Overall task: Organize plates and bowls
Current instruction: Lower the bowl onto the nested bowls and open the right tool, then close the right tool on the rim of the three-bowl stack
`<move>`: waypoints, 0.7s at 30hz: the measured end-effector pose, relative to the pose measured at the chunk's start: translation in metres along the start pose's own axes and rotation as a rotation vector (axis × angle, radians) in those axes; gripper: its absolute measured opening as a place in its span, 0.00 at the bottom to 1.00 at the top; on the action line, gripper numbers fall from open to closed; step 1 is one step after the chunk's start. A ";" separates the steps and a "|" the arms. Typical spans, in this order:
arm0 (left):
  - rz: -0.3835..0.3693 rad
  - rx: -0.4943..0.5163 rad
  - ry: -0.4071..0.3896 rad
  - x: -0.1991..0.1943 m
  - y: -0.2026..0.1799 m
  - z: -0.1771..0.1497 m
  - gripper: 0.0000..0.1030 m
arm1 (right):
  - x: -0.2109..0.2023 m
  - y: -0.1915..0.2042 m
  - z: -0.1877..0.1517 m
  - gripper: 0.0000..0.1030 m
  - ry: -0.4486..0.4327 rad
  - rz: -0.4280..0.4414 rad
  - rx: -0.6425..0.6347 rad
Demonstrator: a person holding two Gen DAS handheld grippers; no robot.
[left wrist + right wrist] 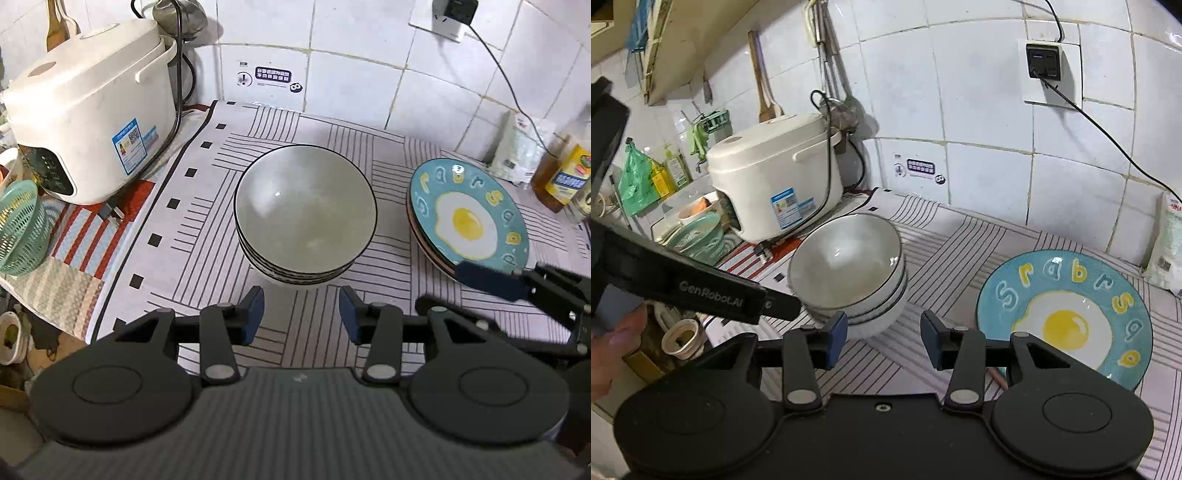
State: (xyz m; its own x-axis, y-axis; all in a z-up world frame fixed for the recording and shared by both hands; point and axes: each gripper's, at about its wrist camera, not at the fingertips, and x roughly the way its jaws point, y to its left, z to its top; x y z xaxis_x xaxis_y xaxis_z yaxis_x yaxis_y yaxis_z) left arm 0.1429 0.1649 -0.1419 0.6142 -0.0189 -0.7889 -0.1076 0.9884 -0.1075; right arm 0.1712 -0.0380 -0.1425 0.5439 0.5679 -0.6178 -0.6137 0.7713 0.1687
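Both claws held spread and empty over the table.

The left claw (301, 314) is poised before the stacked bowls (306, 214); the right claw (883, 338) sits between bowls and egg-print plate stack (1067, 314), whose near rim is hidden. The striped cloth (207, 236) between them lies bare.

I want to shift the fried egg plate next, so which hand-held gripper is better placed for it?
Right, probably. The right hand-held gripper is open, with the fried egg plate just off its right finger. The left hand-held gripper, also open, faces the stack of bowls instead.
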 end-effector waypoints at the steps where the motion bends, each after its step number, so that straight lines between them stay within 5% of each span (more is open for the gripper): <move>1: -0.003 0.003 -0.004 -0.001 0.001 -0.002 0.43 | -0.002 0.002 -0.003 0.48 0.004 0.009 -0.002; 6: -0.021 0.021 -0.034 -0.009 0.009 -0.014 0.45 | -0.013 0.012 -0.016 0.54 0.013 0.002 -0.021; 16: -0.072 0.038 -0.150 -0.016 0.033 -0.034 0.63 | 0.006 0.040 -0.042 0.88 -0.020 -0.061 -0.037; 21: -0.117 0.021 -0.155 -0.012 0.048 -0.032 0.71 | 0.030 0.048 -0.053 0.90 -0.057 -0.089 -0.055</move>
State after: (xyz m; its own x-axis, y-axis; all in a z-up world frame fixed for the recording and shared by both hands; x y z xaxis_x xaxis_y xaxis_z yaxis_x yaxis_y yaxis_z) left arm 0.1057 0.2074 -0.1571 0.7345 -0.1119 -0.6693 -0.0129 0.9838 -0.1787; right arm 0.1277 0.0007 -0.1938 0.6282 0.5148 -0.5834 -0.5915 0.8031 0.0718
